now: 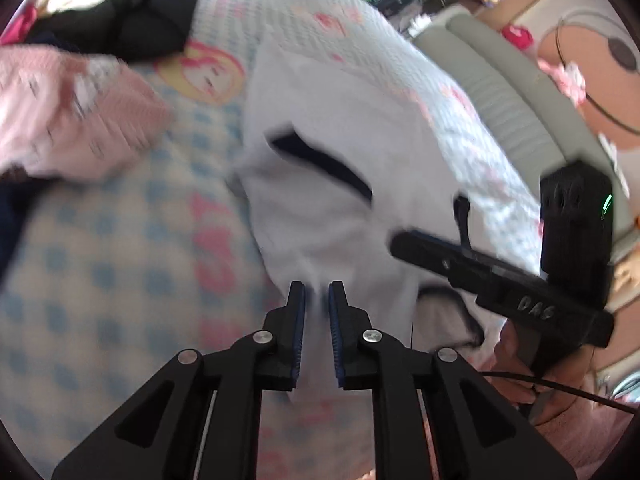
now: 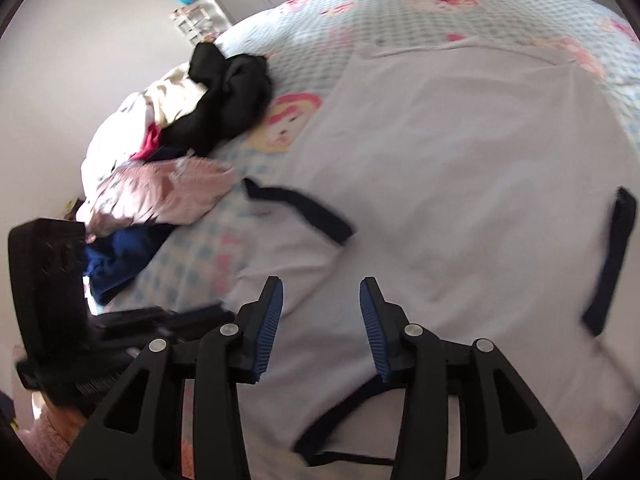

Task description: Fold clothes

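A white T-shirt (image 1: pixel 340 120) (image 2: pixel 460 160) with navy trim lies spread on the checked cartoon bedspread (image 1: pixel 100 260) (image 2: pixel 400 0). Its navy sleeve cuffs (image 2: pixel 304 208) (image 2: pixel 612 264) sit at either side, and the navy collar (image 2: pixel 340 412) is at the near end. My left gripper (image 1: pixel 317 304) hovers at the shirt's near edge, its blue pads a narrow gap apart, with white cloth showing in the gap but not visibly pinched. My right gripper (image 2: pixel 320 312) stands open over the shirt's chest, just beyond the collar, and holds nothing.
A heap of other clothes lies to the left of the shirt: a pink garment (image 1: pixel 72 112) (image 2: pixel 160 196), a black one (image 1: pixel 140 20) (image 2: pixel 228 96) and a navy one (image 2: pixel 120 256). A grey padded bed edge (image 1: pixel 512 92) runs along the right. A hand (image 1: pixel 540 380) grips the other tool's handle.
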Tool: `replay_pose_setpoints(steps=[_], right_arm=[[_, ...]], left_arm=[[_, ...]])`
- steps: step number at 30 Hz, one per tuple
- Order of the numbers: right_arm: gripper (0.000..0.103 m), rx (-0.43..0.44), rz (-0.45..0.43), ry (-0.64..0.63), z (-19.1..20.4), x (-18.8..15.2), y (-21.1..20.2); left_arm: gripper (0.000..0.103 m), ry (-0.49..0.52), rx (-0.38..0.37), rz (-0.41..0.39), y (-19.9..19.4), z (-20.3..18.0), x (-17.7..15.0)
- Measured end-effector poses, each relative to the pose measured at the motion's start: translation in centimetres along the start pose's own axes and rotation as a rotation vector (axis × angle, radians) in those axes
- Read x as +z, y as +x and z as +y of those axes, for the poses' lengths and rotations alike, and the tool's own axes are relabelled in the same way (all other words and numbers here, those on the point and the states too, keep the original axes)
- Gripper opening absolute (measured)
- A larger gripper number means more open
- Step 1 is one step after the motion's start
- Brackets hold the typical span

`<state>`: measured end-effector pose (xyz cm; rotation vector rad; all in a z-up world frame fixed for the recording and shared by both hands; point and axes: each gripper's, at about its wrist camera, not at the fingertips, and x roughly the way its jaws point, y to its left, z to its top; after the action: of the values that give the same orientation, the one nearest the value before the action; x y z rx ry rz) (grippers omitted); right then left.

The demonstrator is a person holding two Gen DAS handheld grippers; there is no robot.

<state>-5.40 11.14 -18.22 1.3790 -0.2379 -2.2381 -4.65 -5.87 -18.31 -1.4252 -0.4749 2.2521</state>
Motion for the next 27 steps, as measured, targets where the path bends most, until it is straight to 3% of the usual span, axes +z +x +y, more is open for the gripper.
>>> replay_pose_setpoints(steps=[4, 6, 9, 14, 17, 21, 26, 27], right_arm=[[0.037, -0.078, 0.075, -0.047, 0.8, -2.1, 3.2], [0.029, -0.108, 0.076, -0.056, 0.9, -2.7, 3.2], [0.031, -0.098, 0.03, -0.007, 0.6, -2.9, 0.6], [0.032, -0.062, -0.025, 0.006, 0.9, -3.5, -1.4], [0.032, -0.031, 0.011, -0.006, 1.5, -3.8, -0.3], [0.032, -0.039, 0.029, 0.005, 1.3, -4.3, -0.6], [0.037, -0.054, 0.011, 0.024, 1.0, -4.4, -1.8], [0.038, -0.054, 0.001, 0.025, 1.0, -4.2, -2.0]], left_arm=[[0.014, 0.034, 0.121, 0.082, 2.1, -0.6, -1.9], [0.014, 0.026, 0.119, 0.091, 1.6, -0.4, -2.1], [0.016, 0.011, 0.068, 0.076, 0.3, -0.2, -2.4], [0.019, -0.019, -0.007, -0.028, -1.9, 0.1, -2.5], [0.02, -0.03, 0.046, 0.031, -0.6, -0.1, -2.9], [0.02, 0.047, 0.125, 0.047, -1.4, -0.8, -4.1], [0.026, -0.07, -0.038, -0.053, -4.6, 1.2, -4.1], [0.026, -0.08, -0.04, -0.074, -4.8, 1.4, -3.8]])
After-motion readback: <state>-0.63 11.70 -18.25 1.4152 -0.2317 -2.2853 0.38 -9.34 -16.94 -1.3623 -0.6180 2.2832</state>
